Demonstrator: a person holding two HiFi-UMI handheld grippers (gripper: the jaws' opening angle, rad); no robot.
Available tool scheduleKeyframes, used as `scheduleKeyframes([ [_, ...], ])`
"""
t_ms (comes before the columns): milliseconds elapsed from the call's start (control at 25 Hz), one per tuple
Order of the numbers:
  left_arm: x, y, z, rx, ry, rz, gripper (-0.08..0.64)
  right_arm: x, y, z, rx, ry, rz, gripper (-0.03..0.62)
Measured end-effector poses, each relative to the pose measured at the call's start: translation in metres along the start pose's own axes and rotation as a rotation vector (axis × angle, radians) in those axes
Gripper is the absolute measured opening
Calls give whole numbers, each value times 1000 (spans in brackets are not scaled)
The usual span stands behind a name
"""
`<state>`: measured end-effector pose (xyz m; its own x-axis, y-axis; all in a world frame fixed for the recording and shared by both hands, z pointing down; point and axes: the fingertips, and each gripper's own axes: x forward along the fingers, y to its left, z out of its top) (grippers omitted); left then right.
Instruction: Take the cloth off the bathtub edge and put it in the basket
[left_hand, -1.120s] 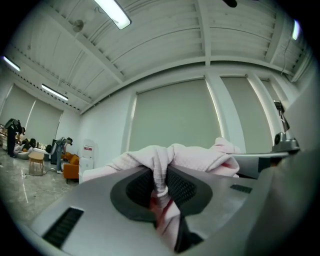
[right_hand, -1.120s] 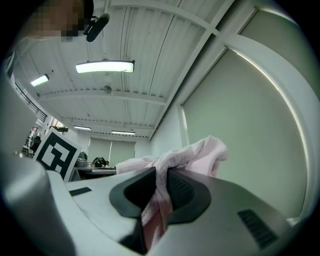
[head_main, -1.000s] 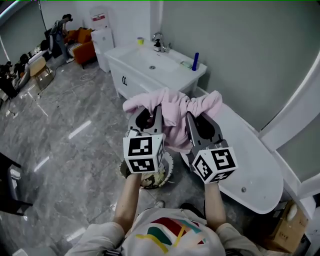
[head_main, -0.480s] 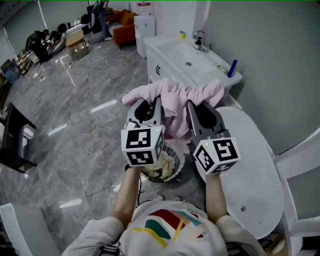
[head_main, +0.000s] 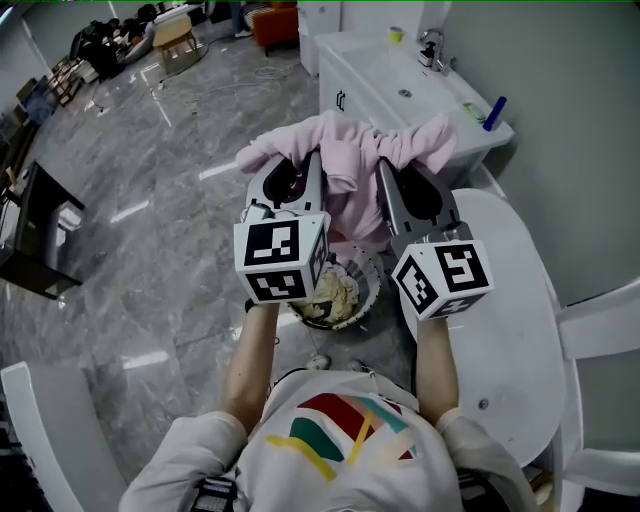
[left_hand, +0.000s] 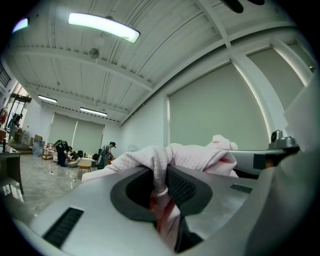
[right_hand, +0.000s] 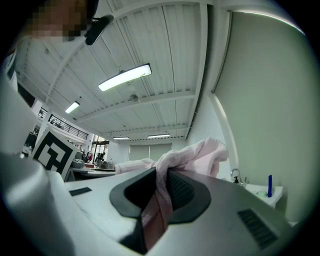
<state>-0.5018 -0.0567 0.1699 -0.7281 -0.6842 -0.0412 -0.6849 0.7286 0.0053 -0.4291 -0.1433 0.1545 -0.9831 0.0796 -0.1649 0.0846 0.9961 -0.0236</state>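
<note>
A person lifts a pink cloth (head_main: 352, 165) with both tools, the fingers of the left gripper (head_main: 303, 168) and of the right gripper (head_main: 400, 170) each closed tight on a bunched fold of it. The cloth hangs clear of the white bathtub (head_main: 510, 300). A basket (head_main: 370, 287) stands on the grey floor (head_main: 150, 250) below it, just beside the tub.

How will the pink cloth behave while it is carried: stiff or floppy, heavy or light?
Probably floppy: the cloth sags between the left tongs and right tongs and hangs below them. Likely light, since two small pinches carry it. Its loose ends may drape over the basket rim.
</note>
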Motion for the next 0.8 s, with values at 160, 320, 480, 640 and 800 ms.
scheduleKeyframes([
  [160, -1, 4, -6, -7, 18, 21, 77, 5, 0, -6, 6, 19, 18, 71],
  [320, -1, 12, -14, -8, 37, 41, 77, 10, 3, -15, 12, 39, 32, 72],
  [480, -6, 20, -28, -19, 69, 56, 77, 12, 8, -29, 14, 72, 38, 72],
  [640, -7, 26, -46, -36, 107, 64, 77, 14, 8, -46, 13, 114, 33, 72],
  [800, -10, 34, -69, -46, 148, 75, 77, 16, 13, -68, 1, 165, 23, 72],
])
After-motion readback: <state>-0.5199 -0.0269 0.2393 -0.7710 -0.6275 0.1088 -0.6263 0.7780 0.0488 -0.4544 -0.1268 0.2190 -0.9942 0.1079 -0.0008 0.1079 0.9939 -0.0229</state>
